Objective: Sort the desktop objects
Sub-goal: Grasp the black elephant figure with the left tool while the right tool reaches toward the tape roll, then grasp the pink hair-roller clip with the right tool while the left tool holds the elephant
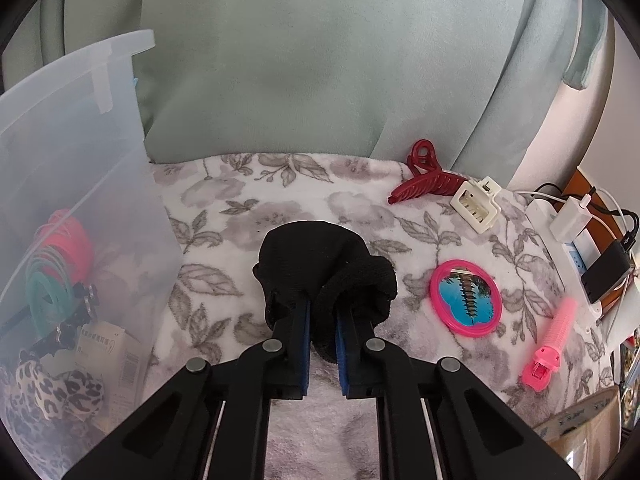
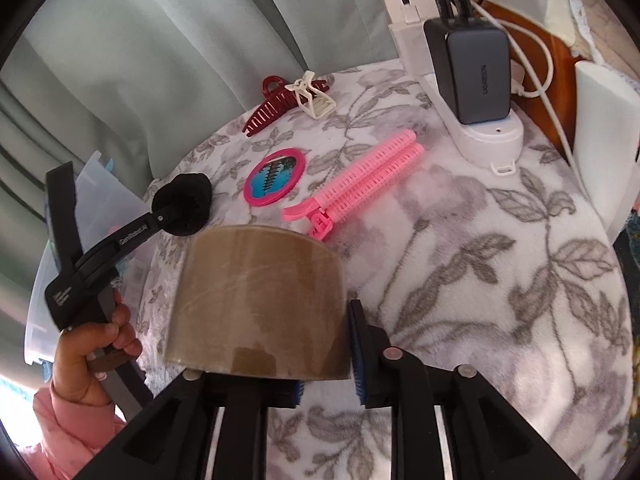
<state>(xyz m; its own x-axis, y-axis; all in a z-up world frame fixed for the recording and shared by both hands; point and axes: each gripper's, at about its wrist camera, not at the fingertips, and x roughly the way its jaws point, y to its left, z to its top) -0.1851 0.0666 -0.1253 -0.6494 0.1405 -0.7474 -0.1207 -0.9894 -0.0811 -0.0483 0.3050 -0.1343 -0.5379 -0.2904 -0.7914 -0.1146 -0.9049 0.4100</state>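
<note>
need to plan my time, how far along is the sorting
Partly done. The clear bin already holds hair ties and bands. In hand: the left gripper is shut on a black scrunchie; the right's jaws straddle a tape roll. Left: red claw clip, cream clip, mirror, pink roller clip.

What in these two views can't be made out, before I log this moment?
- Left wrist view: the frosted wall of the clear bin blurs its contents; label text unreadable.
- Left wrist view: the black fabric item wraps over the left tool's fingertips, hiding them.
- Right wrist view: the brown tape roll covers the right tool's left finger, so its grip is unclear.
- Right wrist view: the bin is mostly hidden behind the left tool.
</note>
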